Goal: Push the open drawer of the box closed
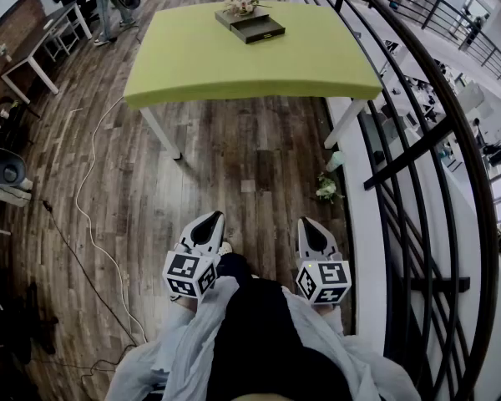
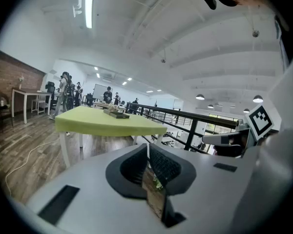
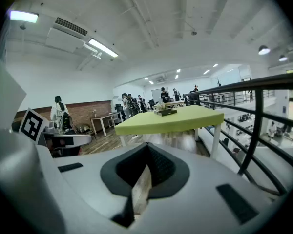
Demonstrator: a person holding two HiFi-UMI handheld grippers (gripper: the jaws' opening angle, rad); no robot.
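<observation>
Wood-floored loft, lime-green rectangular table (image 1: 192,73): near its far edge, a small dark flat box (image 1: 232,17) whose open shallow drawer (image 1: 260,30), likely light and free-sliding, wants a square push on its front; left gripper (image 1: 211,217) and right gripper (image 1: 308,222) closed, empty.

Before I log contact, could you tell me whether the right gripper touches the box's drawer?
Apart. Head view: the right gripper hangs over the floor, well short of the table bearing the drawer.
</observation>
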